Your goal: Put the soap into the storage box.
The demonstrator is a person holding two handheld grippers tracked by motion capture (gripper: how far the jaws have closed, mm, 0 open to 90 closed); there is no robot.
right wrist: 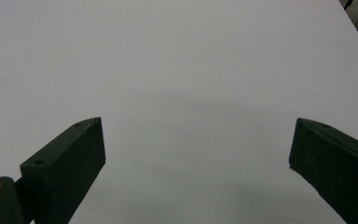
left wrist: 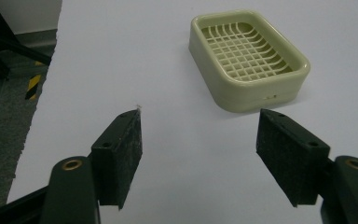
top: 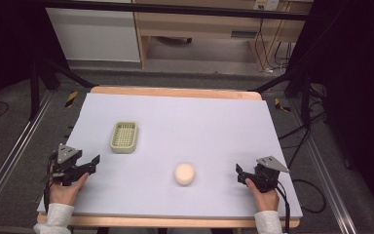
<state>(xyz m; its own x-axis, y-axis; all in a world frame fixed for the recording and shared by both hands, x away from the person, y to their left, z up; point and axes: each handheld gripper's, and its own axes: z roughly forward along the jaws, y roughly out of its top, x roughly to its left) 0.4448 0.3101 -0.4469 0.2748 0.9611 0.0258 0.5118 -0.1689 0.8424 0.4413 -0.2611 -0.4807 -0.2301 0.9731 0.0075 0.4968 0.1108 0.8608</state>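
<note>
While my hands rest at the near edge of the table (top: 175, 112), each holds a pair of tongs out over the pale sheet, and neither pair grips anything.

My left tongs (top: 90, 165) sit at the near left corner, low over the sheet, pointing inward and a little away from me. Their jaws stand apart with only bare sheet between the pads (left wrist: 129, 154); through the left gripper view I look straight down that gap.

My right tongs (top: 240, 173) sit at the near right, pointing across toward the middle. Their jaws are spread wider, and in the right gripper view nothing but plain sheet lies between the pads (right wrist: 77, 158) and beyond them.

Between the two pairs, nearer to my right tongs than to my left, lies a round pale lump, the soap (top: 184, 174). It is about level with both tips, just inward of the right pair's tips and well apart from the left pair. Nothing touches it.

Farther out, ahead of my left tongs and slightly to the inner side, stands the dish (top: 124, 137), a cream rectangular tray with a slatted grid floor. It sits flat on the sheet, near the left tips but clear of them, and it is well apart from the soap and from my right tongs. In the left gripper view the dish (left wrist: 248, 58) lies beyond the right-hand pad, its grid open to view.
</note>
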